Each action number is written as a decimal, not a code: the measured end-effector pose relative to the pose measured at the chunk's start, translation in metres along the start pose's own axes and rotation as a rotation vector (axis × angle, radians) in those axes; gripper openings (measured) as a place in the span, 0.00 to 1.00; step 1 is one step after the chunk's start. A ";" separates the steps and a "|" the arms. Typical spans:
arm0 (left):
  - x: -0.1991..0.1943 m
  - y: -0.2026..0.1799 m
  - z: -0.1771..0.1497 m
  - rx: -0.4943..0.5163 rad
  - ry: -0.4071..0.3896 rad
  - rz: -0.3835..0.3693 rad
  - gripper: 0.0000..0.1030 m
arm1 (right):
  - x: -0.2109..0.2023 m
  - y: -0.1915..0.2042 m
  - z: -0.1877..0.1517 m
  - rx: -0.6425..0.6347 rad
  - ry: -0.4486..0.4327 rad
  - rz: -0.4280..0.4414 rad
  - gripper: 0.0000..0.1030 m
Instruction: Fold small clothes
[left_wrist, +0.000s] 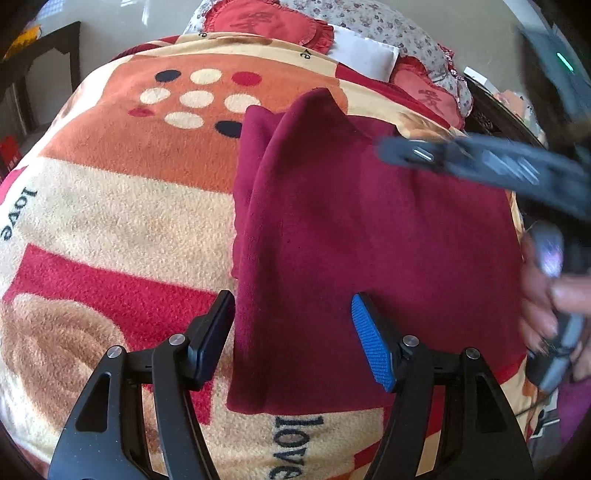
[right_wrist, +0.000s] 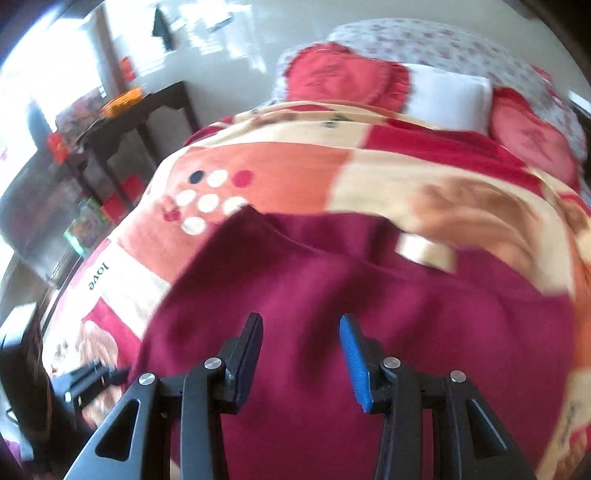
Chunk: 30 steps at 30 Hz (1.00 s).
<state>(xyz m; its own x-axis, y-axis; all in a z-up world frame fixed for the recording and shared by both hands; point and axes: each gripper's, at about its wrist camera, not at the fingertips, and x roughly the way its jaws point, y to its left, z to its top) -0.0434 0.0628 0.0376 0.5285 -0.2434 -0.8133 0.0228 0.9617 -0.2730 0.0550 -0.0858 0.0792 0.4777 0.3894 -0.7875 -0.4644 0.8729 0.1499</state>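
Hovering over the near left edge of the garment (left_wrist: 354, 236), the left gripper (left_wrist: 291, 336) has its jaws spread, with the folded edge in the gap and neither pad pressing on it. The maroon garment lies partly folded on the blanket (left_wrist: 110, 206), a doubled layer running along its left side. In the right wrist view the right gripper (right_wrist: 301, 354) hangs above the cloth with its jaws parted and nothing between them. From the left view it shows blurred over the garment's far right part, with the hand (left_wrist: 543, 295) at the right edge. Beyond, red cushions (left_wrist: 269, 26) lie at the blanket's far end.
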 end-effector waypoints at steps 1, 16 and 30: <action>0.000 0.001 0.000 -0.002 0.001 -0.004 0.64 | 0.011 0.007 0.009 -0.017 0.005 0.006 0.40; 0.002 0.012 -0.004 -0.036 0.008 -0.047 0.68 | 0.099 0.035 0.055 -0.041 0.079 -0.058 0.26; -0.006 0.024 -0.011 -0.097 -0.002 -0.108 0.69 | 0.066 0.051 0.046 -0.012 0.148 0.070 0.61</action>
<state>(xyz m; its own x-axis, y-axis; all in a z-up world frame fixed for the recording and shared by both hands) -0.0551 0.0857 0.0307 0.5291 -0.3442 -0.7757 -0.0024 0.9134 -0.4070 0.0972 -0.0015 0.0624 0.3292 0.4004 -0.8552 -0.5021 0.8412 0.2006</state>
